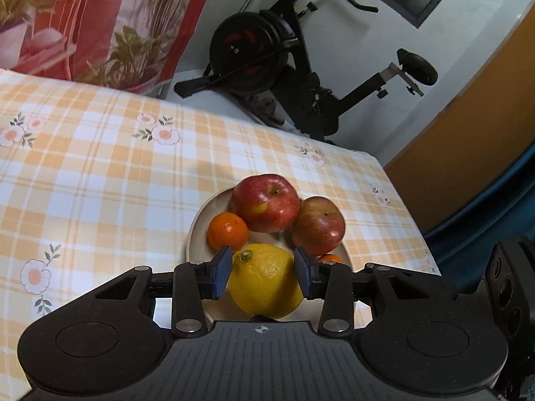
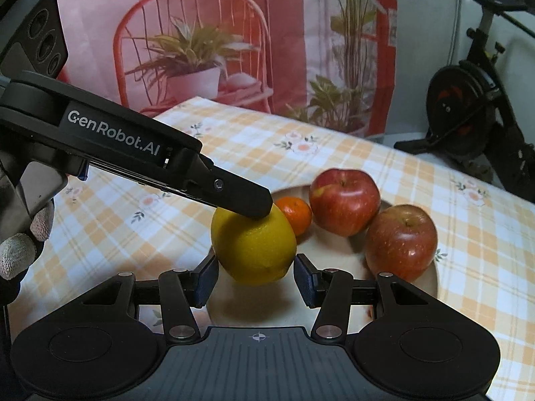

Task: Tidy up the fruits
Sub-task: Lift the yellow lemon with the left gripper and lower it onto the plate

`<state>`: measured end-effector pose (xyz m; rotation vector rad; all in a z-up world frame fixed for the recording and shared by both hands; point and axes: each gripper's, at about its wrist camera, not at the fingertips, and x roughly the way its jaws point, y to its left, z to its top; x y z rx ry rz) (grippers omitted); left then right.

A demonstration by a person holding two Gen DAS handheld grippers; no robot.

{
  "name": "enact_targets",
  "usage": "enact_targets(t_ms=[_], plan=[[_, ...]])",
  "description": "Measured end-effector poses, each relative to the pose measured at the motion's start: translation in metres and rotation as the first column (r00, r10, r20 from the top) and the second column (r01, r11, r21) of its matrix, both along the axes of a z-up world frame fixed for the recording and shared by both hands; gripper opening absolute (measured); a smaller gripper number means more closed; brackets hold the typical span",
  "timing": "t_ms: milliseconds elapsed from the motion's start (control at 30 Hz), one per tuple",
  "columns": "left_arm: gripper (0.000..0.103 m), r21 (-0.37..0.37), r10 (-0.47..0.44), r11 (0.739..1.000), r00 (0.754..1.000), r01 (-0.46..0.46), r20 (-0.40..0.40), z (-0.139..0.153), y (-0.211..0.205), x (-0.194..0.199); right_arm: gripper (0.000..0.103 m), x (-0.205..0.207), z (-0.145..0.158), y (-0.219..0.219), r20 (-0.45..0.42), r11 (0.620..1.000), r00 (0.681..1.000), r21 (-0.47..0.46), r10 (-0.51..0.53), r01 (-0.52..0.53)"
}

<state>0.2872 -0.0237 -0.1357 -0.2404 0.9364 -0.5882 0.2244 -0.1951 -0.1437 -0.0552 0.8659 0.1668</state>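
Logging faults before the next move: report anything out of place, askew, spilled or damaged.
Nothing is spilled, damaged or askew. The lemon is off the plate, gripped by the left gripper. Both apples and the mandarin sit on the plate.

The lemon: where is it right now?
In both wrist views, the lemon sits between the left gripper jaws, above the near side of the plate, beside the small orange.

Looking down close over the plate [image 1: 197,230] from both wrist views, left facing the exercise bike [image 1: 267,56], right the curtain [image 2: 234,33]; sharing the lemon [image 1: 265,282].
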Motion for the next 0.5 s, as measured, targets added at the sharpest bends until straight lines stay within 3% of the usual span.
enact_targets(t_ms=[200,500], plan=[[0.042,-0.011,-0.042,0.999,0.999,0.042,-0.023,-0.011,-0.018,0.016,0.046,0.001,-0.006,-0.013,-0.019,0.998,0.998,-0.006,-0.061,0.06],[0.042,-0.016,-0.05,0.999,0.998,0.05,-0.03,-0.022,-0.04,0.027,0.046,0.005,-0.012,-0.027,-0.025,0.991,0.994,-0.09,-0.104,0.101]])
